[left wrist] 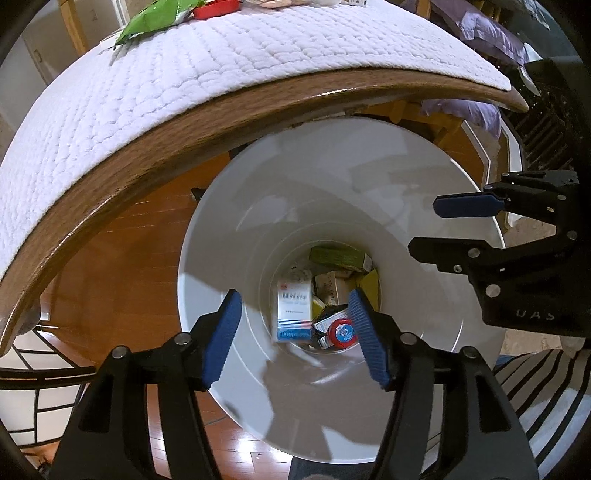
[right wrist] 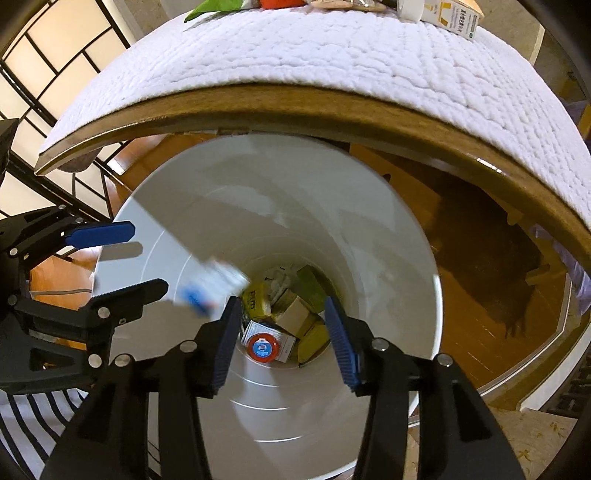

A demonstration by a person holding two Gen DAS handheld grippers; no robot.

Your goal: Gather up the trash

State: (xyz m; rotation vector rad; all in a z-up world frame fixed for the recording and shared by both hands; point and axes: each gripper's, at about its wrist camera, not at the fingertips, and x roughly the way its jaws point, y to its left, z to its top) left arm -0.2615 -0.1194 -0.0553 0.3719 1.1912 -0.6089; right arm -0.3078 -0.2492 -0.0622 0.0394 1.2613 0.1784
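A white trash bin (left wrist: 424, 177) stands on the floor under the table edge; both wrist views look down into it (right wrist: 388, 229). Several boxes and a red-lidded container (left wrist: 341, 332) lie at its bottom. A white and blue box (left wrist: 293, 310) is blurred in mid-fall inside the bin, also blurred in the right wrist view (right wrist: 210, 286). My left gripper (left wrist: 295, 336) is open and empty above the bin. My right gripper (right wrist: 282, 339) is open and empty above it too, and shows at the right of the left wrist view (left wrist: 439, 225).
A table with a white quilted cloth (left wrist: 184, 92) overhangs the bin. On it lie a green packet (left wrist: 155, 18), a red item (left wrist: 214, 7) and a carton (right wrist: 454, 14). Wooden floor (left wrist: 122, 258) surrounds the bin. A black metal railing (right wrist: 55, 74) stands at the left.
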